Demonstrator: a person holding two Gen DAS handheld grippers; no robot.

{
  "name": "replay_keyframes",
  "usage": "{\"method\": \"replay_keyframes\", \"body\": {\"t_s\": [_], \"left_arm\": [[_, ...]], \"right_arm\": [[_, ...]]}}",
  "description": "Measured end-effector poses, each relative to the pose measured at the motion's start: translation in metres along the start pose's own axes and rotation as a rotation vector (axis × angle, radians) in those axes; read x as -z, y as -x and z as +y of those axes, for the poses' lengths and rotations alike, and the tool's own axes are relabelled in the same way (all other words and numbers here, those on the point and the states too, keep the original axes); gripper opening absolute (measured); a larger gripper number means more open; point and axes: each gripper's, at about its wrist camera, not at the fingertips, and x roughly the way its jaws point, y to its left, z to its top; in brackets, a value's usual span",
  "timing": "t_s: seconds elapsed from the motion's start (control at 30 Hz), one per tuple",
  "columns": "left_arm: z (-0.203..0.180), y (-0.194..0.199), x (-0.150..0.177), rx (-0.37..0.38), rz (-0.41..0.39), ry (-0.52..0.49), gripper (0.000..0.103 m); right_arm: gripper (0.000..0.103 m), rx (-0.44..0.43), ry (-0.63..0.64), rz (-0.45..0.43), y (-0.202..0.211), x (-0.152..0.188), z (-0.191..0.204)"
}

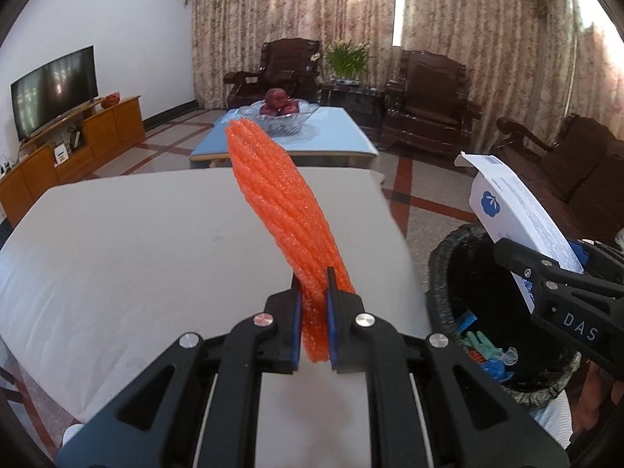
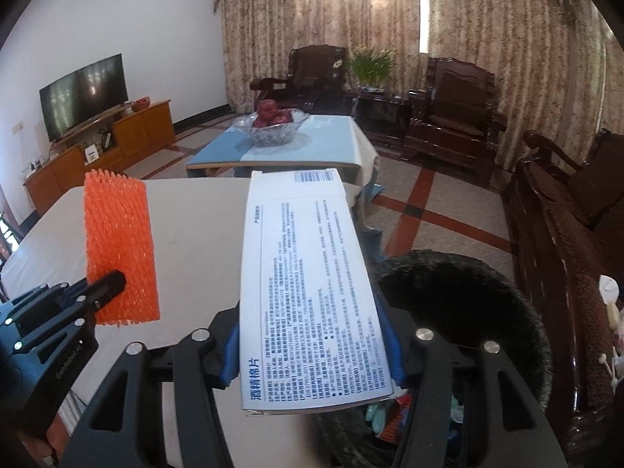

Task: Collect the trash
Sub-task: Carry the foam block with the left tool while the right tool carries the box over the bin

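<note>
My left gripper (image 1: 314, 292) is shut on an orange foam fruit net (image 1: 280, 210) and holds it upright above the grey table (image 1: 136, 241). The net also shows in the right wrist view (image 2: 119, 249), with the left gripper (image 2: 105, 284) at its lower edge. My right gripper (image 2: 312, 335) is shut on a white and blue cardboard box (image 2: 308, 292) with printed text, held over the rim of the black trash bin (image 2: 468, 304). In the left wrist view the box (image 1: 514, 210) and the right gripper (image 1: 546, 269) hang above the bin (image 1: 468, 273), which holds several scraps.
A blue low table (image 1: 339, 136) with a glass bowl of red fruit (image 1: 279, 111) stands beyond the grey table. Dark wooden armchairs (image 1: 425, 93) line the back and right. A TV (image 1: 50, 85) on an orange cabinet is at the left. Tiled floor lies between.
</note>
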Motion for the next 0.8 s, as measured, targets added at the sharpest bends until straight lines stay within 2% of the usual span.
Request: {"method": "replay_keyframes", "body": {"t_s": [0.3,0.8], "left_arm": [[-0.047,0.004,0.002,0.074,-0.030,-0.043,0.009],[-0.132,-0.021,0.002,0.221,-0.026,-0.154,0.009]], "right_arm": [[0.056,0.067,-0.051,-0.021,0.025,0.009,-0.043],[0.056,0.179,-0.135,-0.015,0.033,0.018,-0.108]]}}
